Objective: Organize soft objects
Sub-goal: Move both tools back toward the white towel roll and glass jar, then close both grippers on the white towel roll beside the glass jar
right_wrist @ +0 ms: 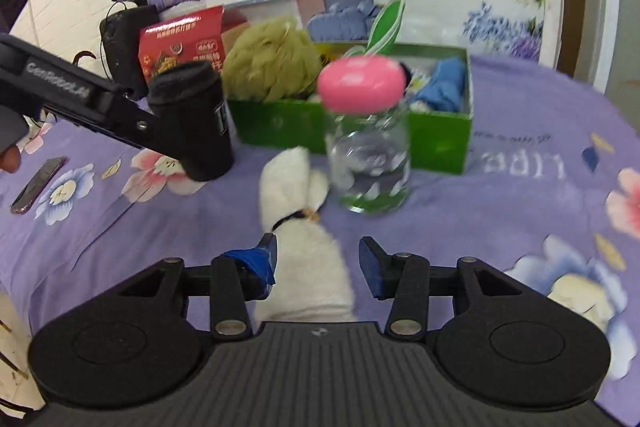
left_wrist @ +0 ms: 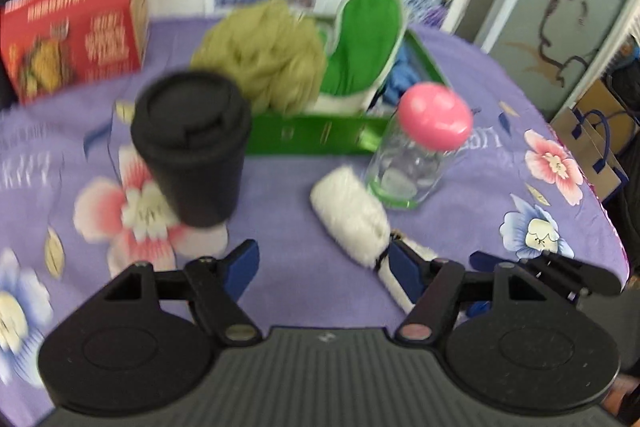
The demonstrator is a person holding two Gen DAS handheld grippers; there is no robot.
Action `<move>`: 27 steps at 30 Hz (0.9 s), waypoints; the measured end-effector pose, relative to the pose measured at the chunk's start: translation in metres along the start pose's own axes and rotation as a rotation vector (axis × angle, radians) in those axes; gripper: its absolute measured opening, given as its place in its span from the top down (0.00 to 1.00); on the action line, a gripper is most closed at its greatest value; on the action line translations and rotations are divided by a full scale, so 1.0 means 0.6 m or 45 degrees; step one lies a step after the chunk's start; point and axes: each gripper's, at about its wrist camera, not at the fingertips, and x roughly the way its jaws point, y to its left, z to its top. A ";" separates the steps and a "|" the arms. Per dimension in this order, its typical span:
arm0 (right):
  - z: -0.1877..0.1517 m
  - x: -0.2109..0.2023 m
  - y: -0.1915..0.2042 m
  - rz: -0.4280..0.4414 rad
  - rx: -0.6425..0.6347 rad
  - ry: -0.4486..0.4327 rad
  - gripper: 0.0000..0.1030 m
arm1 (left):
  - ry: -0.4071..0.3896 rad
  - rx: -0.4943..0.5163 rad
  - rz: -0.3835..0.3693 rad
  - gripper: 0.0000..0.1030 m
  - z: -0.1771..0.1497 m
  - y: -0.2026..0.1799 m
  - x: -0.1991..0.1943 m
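Towel (right_wrist: 298, 211): white roll on cloth just in front of green box (right_wrist: 440, 143), beside jar (right_wrist: 366, 147); long axis toward right claw (right_wrist: 318, 259).
Right claw: spread, astride towel's near end, nearer.
Left claw (left_wrist: 322, 267): spread, empty, left of towel.
Box contents: loofah (right_wrist: 268, 67), green slipper (left_wrist: 360, 43), blue cloth (right_wrist: 442, 91).
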 end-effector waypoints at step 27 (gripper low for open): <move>-0.034 0.073 0.030 -0.102 -0.166 0.070 0.55 | 0.298 -0.161 -0.016 0.31 0.040 -0.055 0.196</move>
